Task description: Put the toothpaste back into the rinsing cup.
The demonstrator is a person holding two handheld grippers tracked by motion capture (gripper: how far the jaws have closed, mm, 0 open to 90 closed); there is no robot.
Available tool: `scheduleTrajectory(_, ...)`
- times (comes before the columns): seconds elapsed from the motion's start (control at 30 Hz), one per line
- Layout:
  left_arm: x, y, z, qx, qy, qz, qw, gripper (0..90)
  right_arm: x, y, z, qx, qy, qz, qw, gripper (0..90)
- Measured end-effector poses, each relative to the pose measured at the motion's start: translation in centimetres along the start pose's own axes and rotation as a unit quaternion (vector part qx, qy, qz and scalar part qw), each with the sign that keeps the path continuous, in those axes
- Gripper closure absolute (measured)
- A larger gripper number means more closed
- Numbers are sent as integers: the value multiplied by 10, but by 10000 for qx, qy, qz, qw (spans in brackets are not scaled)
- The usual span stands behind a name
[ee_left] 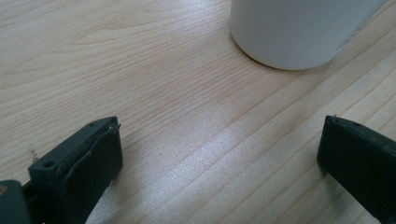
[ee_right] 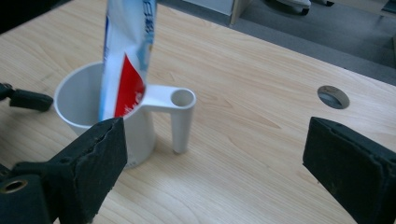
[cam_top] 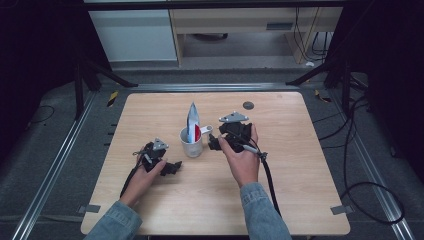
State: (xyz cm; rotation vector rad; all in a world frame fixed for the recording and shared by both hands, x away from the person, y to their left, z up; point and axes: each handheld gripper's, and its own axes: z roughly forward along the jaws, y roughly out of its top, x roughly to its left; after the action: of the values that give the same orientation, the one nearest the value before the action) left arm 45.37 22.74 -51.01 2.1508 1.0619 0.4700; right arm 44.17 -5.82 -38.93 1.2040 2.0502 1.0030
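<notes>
High view: white cup stands upright near the centre of the wooden bench, w/ a toothpaste tube standing in it, crimped end up, rising well above the rim. Cup handle sticks out to the right of frame. Left gripper sits lower left of the cup, near but apart from it, held by the left hand. Right gripper is just right of the cup, by the handle, held by the right hand; contact can't be told here. Small dark round hole in the bench, upper right of centre.

Left gripper view: jaws wide apart, nothing between them but bare bench. Cup's white wall at top right of frame, ahead of the jaws, not touching.

Right gripper view: jaws wide apart, empty. Cup at left of frame, partly behind the left-hand jaw; handle lies ahead of the gap, left of its middle. Tube is white, blue and red; print on it too blurred to read, no brand legible. Hole at right of frame.
</notes>
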Motion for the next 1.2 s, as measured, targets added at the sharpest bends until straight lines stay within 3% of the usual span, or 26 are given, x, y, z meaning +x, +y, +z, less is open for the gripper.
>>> scheduleTrajectory(0.53,0,0,0,22,-4,20,10000,0,-36,-35,-7,193,-297,-218,9991,80)
scheduleTrajectory(1.2,0,0,0,23,-4,21,10000,0,-85,-85,-9,585,-542,330,9963,77)
